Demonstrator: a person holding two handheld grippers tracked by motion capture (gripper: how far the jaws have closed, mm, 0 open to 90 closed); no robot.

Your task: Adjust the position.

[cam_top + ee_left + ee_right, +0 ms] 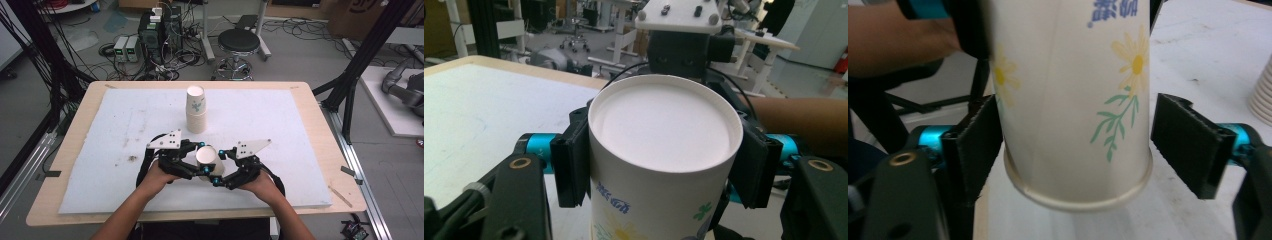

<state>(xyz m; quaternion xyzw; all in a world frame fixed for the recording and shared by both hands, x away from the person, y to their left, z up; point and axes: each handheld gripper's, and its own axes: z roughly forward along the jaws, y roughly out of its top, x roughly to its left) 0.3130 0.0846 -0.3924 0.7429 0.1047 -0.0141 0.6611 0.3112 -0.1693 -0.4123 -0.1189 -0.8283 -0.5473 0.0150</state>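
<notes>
Seemingly between the two hands, in the high view, a white paper cup printed with yellow flowers and blue lettering [207, 158] is held upside down above the white foam mat [300, 145], near the table's front edge, with the left gripper [197, 161] and the right gripper [222, 165] closing in on it from either side; a stack of matching white paper cups [196, 109] stands upturned farther back on the mat, well apart. In the left gripper view, the same cup [659, 150] is seen with its flat bottom uppermost, and the far gripper's black pads [571, 167] are pressed against its wall just under the base ring, so that gripper [664, 165] is judged to be clamped on it. In the right gripper view, the cup's rolled rim [1078, 192] hangs lowest; the near jaws stand apart, one pad [975, 145] touching or nearly touching the wall, the other clear of it. The cup is judged light, thin-walled and easily crushed, with a smooth, slightly slippery coating; a gentle hold is best taken near the stiff base ring or rolled rim, not mid-wall.
</notes>
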